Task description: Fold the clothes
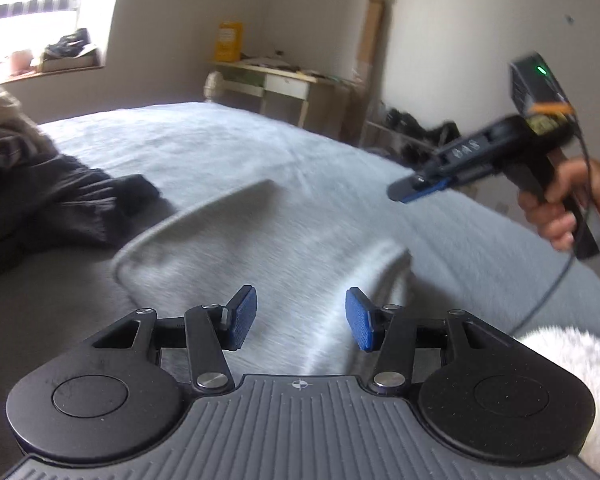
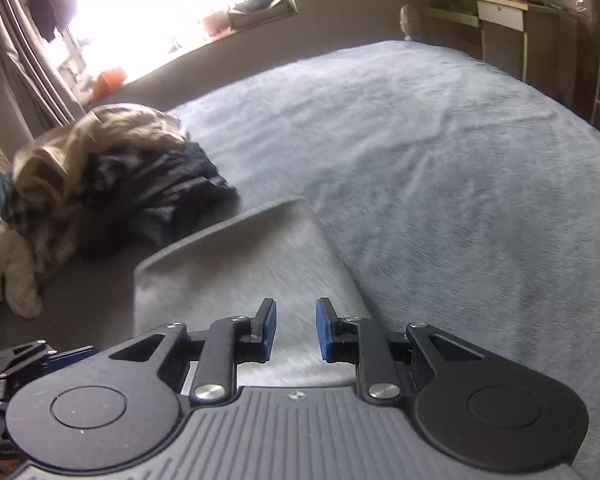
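Grey bed cover (image 2: 440,152), smooth and broad, serving as folding surface. Folded light-grey garment (image 2: 236,264) directly ahead of and beneath both sets of jaws, edges squared, probably a finished fold. Left gripper (image 1: 302,316) above it, jaws parted, gripping nothing. Right gripper (image 2: 296,330) likewise clear of cloth, jaws only narrowly apart, empty. Heap of unfolded clothes (image 2: 100,184) ahead-left of the jaws, near the garment, likely kept within reach as the next source. Desk (image 1: 276,80) far beyond.

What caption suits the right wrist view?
Open right claw hovers over a folded grey garment on the bed, beside unfolded clothes.
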Demonstrator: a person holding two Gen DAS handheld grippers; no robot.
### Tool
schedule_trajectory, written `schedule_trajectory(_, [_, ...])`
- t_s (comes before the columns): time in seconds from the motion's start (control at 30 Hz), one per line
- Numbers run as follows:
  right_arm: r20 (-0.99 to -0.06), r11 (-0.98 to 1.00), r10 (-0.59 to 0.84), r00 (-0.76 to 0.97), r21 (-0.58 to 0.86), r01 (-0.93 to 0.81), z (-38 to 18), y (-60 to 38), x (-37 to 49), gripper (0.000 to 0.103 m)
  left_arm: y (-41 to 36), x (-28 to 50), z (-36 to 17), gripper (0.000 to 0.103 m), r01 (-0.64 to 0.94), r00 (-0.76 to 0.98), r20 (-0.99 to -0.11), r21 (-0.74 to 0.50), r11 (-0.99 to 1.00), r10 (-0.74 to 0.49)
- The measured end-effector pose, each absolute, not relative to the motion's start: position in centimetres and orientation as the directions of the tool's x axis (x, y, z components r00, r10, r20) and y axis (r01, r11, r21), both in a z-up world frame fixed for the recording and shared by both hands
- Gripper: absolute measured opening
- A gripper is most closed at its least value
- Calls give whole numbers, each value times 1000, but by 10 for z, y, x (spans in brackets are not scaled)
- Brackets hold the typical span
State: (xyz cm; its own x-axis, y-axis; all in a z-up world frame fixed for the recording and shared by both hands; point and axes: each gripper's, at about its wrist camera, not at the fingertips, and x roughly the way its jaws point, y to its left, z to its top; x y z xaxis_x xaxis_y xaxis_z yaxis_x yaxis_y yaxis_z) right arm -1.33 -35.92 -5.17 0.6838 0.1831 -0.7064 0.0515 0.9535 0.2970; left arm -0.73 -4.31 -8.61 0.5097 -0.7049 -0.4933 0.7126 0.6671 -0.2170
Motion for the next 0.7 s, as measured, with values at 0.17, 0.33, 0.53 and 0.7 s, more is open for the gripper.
schedule_trajectory(0.17, [-731,961,193,655,276,25,-60,-341,11,22,-53,20,-101,50,674,511,-530,-242,698,-677])
schedule_trajectory(0.33, [-849,984,151,507,180,7,-125,-335,21,22,-73,15,-143,54,710,449,-626,-183,680,-638])
schedule_trajectory(0.53, [-819,988,134,557,154,-11,-87,-330,32,23,-58,27,-123,54,695,482,-551,-232,680,-681])
schedule_trajectory(0.7, [-746,986,147,650,165,-34,-76,-323,69,23,-63,69,-116,55,633,577,-507,-219,743,-640])
